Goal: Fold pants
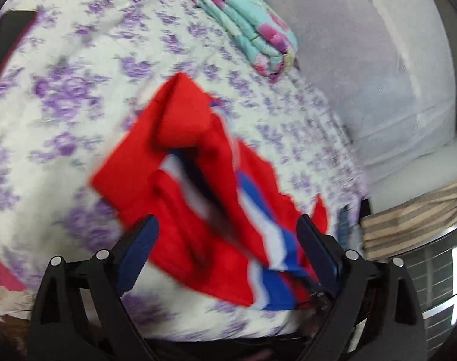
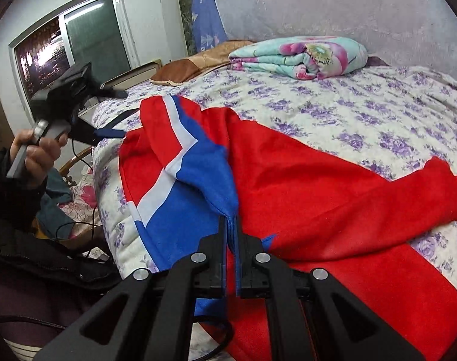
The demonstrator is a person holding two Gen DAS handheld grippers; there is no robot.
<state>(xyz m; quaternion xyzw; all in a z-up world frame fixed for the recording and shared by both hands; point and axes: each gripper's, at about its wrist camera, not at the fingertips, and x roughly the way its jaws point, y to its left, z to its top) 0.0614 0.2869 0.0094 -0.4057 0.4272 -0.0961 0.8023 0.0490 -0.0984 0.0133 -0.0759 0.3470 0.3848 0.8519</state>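
Red pants with blue and white panels (image 2: 303,180) lie spread and partly bunched on a bed with a purple-flowered sheet (image 2: 379,114). My right gripper (image 2: 230,222) is shut on a blue fold of the pants and lifts it slightly. In the left wrist view the pants (image 1: 198,180) lie blurred under and ahead of my left gripper (image 1: 228,231), whose jaws stand wide open with nothing between the pads. The left gripper (image 2: 108,114) also shows in the right wrist view, held by a hand at the bed's left edge, above the sheet.
A folded floral quilt (image 2: 300,57) and a brown pillow (image 2: 192,66) lie at the head of the bed. A lace-covered wall (image 2: 349,9) runs behind. A window (image 2: 72,39) is at left. The bed edge (image 2: 108,204) drops off beside a chair with cables.
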